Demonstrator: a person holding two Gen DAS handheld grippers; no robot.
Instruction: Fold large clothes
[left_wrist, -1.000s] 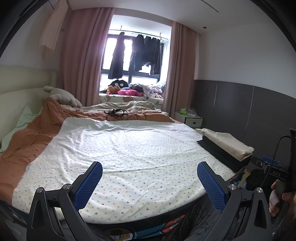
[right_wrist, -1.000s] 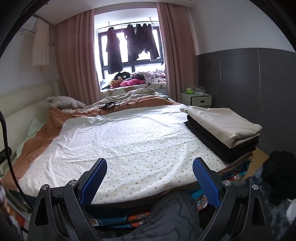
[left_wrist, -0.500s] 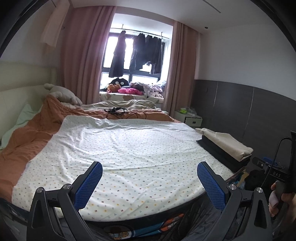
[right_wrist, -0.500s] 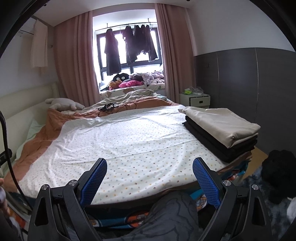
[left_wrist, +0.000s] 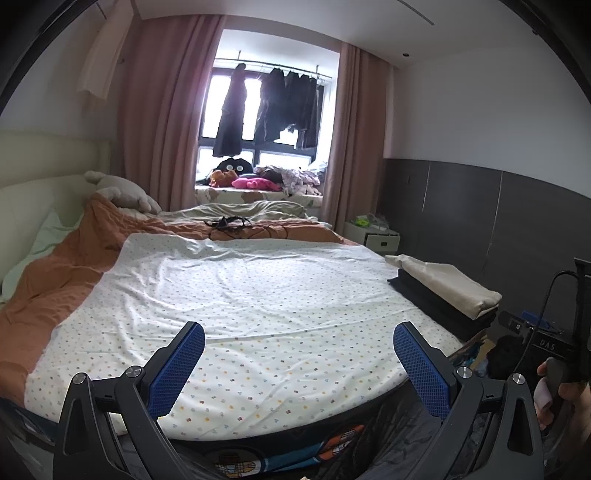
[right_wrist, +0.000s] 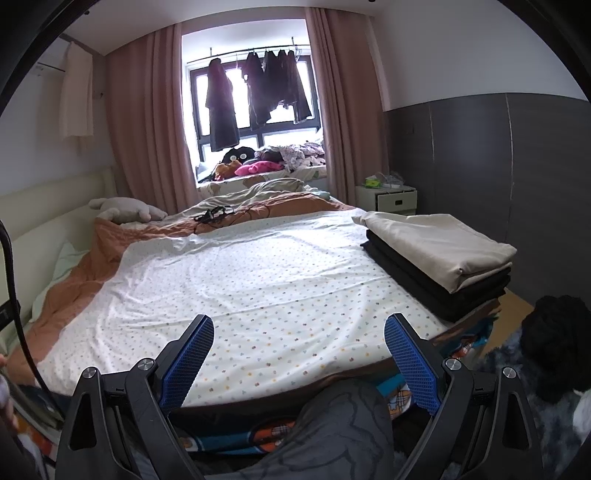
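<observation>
Bedroom, foot-of-bed view. Left gripper (left_wrist: 299, 363): jaws spread wide, holding nothing, poised above the near edge of the bed. Right gripper (right_wrist: 299, 356): likewise wide open and empty, at the near edge. Dotted white sheet (left_wrist: 258, 295): spread flat across the bed, lightly creased, covering most of an orange blanket (left_wrist: 55, 288) that shows along its left and far sides. Stack of folded clothes (right_wrist: 439, 258): beige piece on top of dark ones, at the sheet's right edge. Nightstand (right_wrist: 388, 197): far right, beside the curtain.
</observation>
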